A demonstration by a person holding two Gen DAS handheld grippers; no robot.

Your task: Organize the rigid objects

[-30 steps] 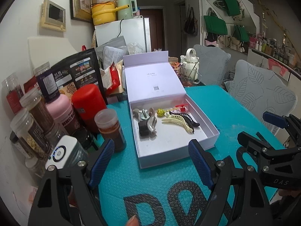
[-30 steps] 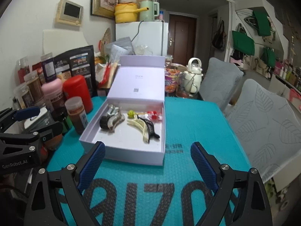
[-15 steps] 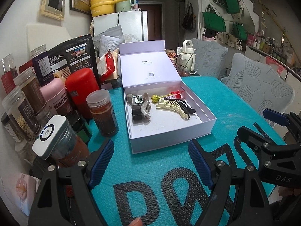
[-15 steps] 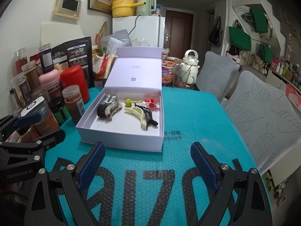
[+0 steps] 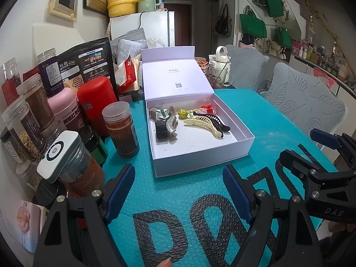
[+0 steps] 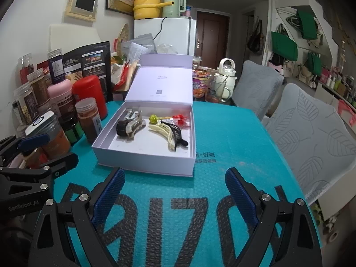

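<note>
An open white box (image 5: 247, 136) (image 6: 142, 159) with its lid raised sits on the teal table mat. Inside lie a grey-and-black claw clip (image 5: 163, 123) (image 6: 130, 125), a cream hair clip (image 5: 204, 125) (image 6: 163, 134), a black hair clip (image 5: 213, 121) (image 6: 176, 134), a green-headed pin (image 5: 183, 113) (image 6: 153, 118) and a small red clip (image 5: 208, 108) (image 6: 180, 118). My left gripper (image 5: 179, 187) is open and empty, in front of the box. My right gripper (image 6: 174, 189) is open and empty, also in front of the box; it shows at the right in the left wrist view (image 5: 322, 155).
Jars and bottles crowd the table's left side: a brown spice jar (image 5: 121, 129), a red canister (image 5: 96, 102), a pink bottle (image 5: 65, 109), a white-lidded jar (image 5: 71, 166). A white teapot (image 6: 225, 77) and snack cup stand behind the box. Grey chairs (image 6: 311, 133) are at the right.
Both grippers have drawn back from the box and risen a little; the box now looks farther away. Both stay open and empty. Nothing in the box has moved.
</note>
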